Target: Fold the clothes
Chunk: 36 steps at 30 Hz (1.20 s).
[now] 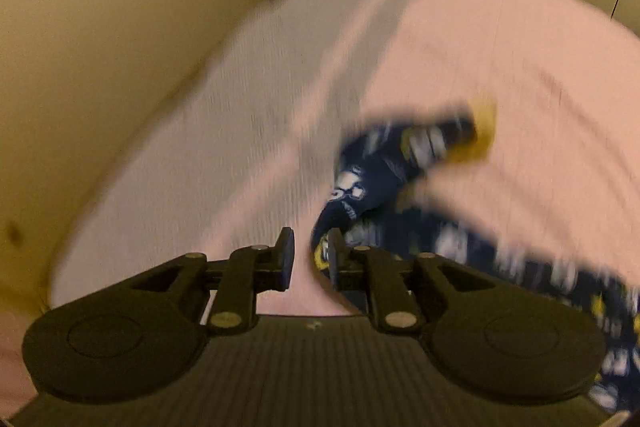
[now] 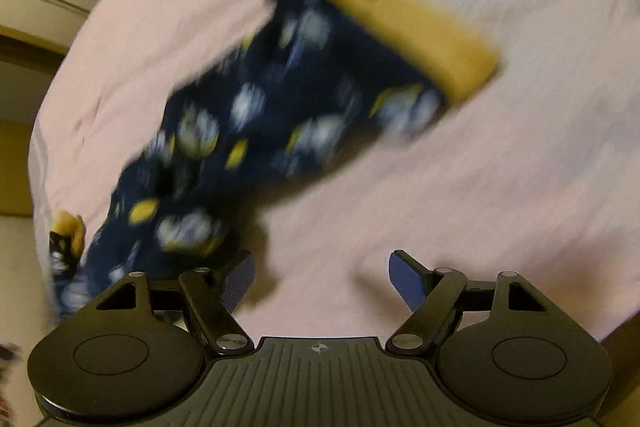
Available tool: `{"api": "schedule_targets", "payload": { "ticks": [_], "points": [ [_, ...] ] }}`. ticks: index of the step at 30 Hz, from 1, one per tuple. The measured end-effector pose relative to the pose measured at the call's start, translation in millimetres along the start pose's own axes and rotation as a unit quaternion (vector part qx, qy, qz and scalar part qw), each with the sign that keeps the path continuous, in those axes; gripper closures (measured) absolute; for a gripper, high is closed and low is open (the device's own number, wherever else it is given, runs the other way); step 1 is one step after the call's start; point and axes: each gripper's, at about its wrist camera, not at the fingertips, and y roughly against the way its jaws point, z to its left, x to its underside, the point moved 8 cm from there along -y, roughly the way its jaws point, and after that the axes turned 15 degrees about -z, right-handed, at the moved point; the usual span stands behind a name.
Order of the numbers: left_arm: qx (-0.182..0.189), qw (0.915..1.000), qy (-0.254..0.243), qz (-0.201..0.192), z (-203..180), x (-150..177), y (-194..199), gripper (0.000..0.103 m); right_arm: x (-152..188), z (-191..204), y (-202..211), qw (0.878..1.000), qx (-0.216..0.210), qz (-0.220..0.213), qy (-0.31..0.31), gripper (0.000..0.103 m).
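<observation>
Dark blue patterned trousers with white and yellow prints and mustard-yellow cuffs lie on a pink bed sheet. In the right wrist view one leg stretches from lower left to the upper middle. My right gripper is open and empty, just right of the fabric. In the left wrist view the trousers lie ahead and to the right, blurred. My left gripper is open with a narrow gap, its right finger touching the garment's edge.
The bed's left edge drops off beside a yellowish wall. Bare pink sheet spreads to the right and beyond the trousers. Both views are motion-blurred.
</observation>
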Motion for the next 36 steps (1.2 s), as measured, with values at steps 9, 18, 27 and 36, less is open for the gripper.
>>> {"api": "schedule_targets", "payload": {
  "ticks": [9,18,27,36],
  "points": [
    [0.110,0.9893,0.027,0.092,-43.4,101.7,-25.7,0.079,62.8,-28.2,-29.7,0.905,-0.047,-0.007,-0.423,0.026],
    [0.093,0.9948,0.001,0.039,-44.2,41.7,-71.1,0.055,58.4,10.0,-74.4,0.866,-0.102,-0.019,-0.488,0.015],
    [0.003,0.9959,-0.089,0.015,-38.9,9.3,-130.6,0.041,27.5,29.1,-47.3,0.896,-0.124,-0.085,-0.417,0.094],
    [0.104,0.9893,-0.070,0.075,-82.7,33.5,-135.7,0.096,-49.8,35.9,57.3,0.899,-0.167,-0.206,-0.349,0.095]
  ]
}}
